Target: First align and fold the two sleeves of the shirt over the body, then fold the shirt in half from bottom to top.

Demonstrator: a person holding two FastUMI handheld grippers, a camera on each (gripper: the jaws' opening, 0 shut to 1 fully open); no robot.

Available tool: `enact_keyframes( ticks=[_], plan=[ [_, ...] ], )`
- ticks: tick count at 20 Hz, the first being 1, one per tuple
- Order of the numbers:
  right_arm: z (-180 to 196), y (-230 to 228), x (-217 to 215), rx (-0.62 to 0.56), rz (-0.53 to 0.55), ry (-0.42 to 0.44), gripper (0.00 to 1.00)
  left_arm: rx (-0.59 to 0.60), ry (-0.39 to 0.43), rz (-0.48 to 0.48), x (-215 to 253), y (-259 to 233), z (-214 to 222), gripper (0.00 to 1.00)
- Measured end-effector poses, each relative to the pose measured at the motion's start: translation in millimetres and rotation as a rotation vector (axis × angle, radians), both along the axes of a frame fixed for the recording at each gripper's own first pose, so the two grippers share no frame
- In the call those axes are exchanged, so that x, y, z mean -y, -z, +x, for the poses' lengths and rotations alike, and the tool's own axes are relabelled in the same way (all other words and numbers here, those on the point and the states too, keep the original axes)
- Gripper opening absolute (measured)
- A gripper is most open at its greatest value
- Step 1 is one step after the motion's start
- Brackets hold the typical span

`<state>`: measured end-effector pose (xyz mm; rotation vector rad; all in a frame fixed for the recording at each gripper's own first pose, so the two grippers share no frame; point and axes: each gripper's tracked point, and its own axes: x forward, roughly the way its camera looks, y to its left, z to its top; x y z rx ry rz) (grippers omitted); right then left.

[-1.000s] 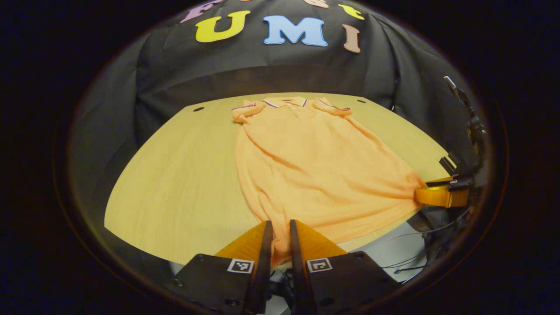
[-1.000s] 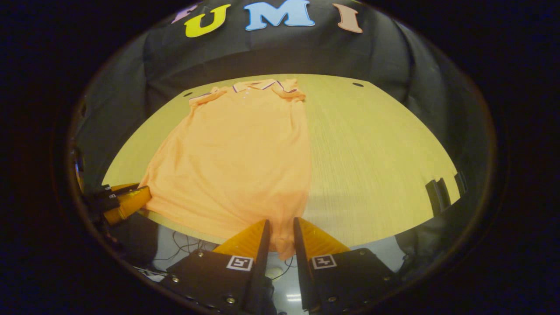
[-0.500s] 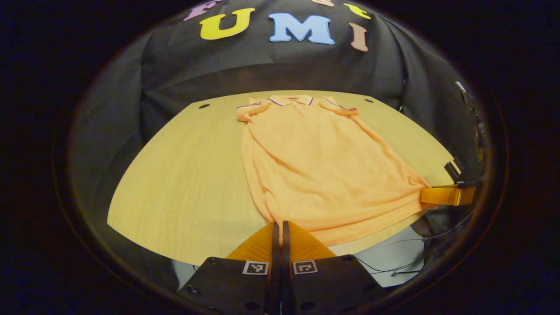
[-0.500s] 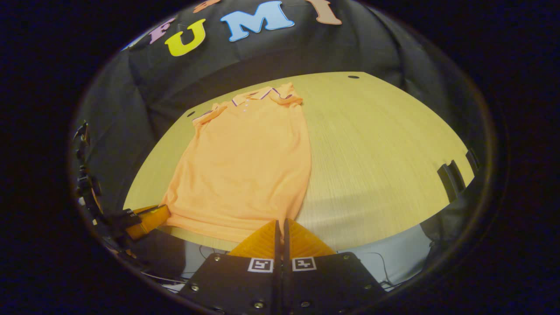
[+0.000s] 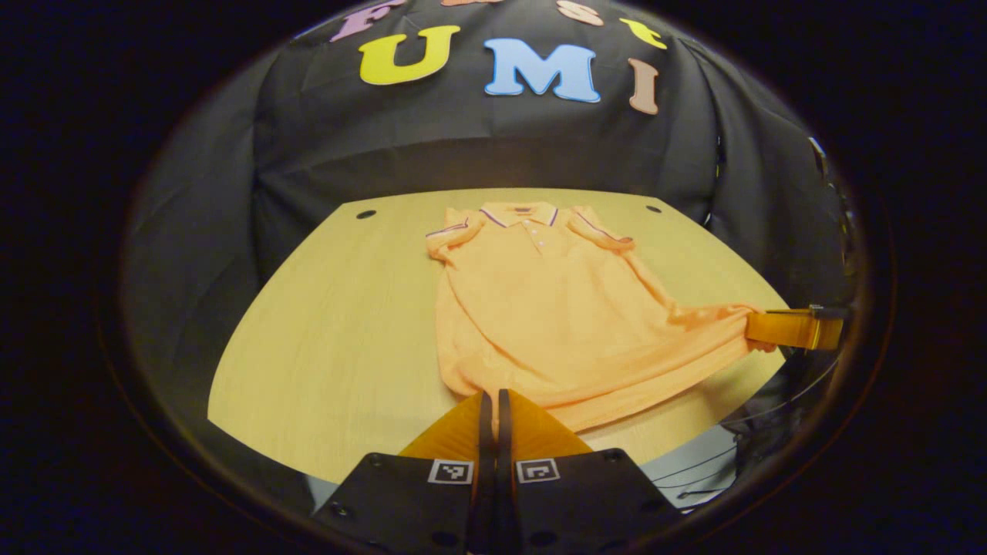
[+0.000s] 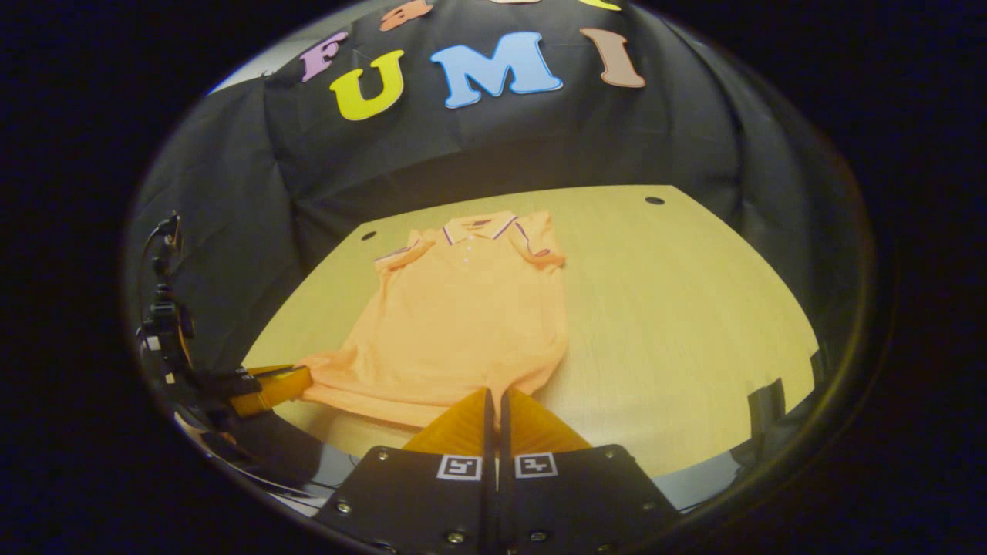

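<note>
The orange polo shirt [image 5: 567,308] lies front-up on the wooden table [image 5: 331,324], collar [image 5: 518,215] at the far end toward the black wall. The collar has a thin dark stripe along its edge, and there's a short button placket under it. Both short sleeves are already folded in over the body, so the shirt reads as a long narrow shape. The bottom hem [image 6: 385,401] is lifted off the table at both near corners, and the cloth bunches and wrinkles toward them, sagging a bit between.
</note>
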<state>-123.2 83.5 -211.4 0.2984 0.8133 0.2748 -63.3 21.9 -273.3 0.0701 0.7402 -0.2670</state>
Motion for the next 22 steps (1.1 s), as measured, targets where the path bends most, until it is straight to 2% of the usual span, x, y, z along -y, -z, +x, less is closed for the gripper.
enact_keyframes(
  ticks=[5, 11, 22],
  plan=[
    [44.4, -20.5, 1.3, 0.060, -0.029, -0.033, 0.01, 0.074, 0.001, 0.003, 6.0, -30.2, 51.2, 0.06],
    [104.4, -42.4, 2.4, 0.116, -0.061, -0.045, 0.01, 0.106, -0.002, -0.013, 15.1, -46.1, 112.8, 0.06],
    [206.8, -43.3, -4.0, 0.135, -0.098, 0.024, 0.01, 0.151, 0.021, -0.056, 30.0, -63.6, 227.9, 0.06]
  ],
)
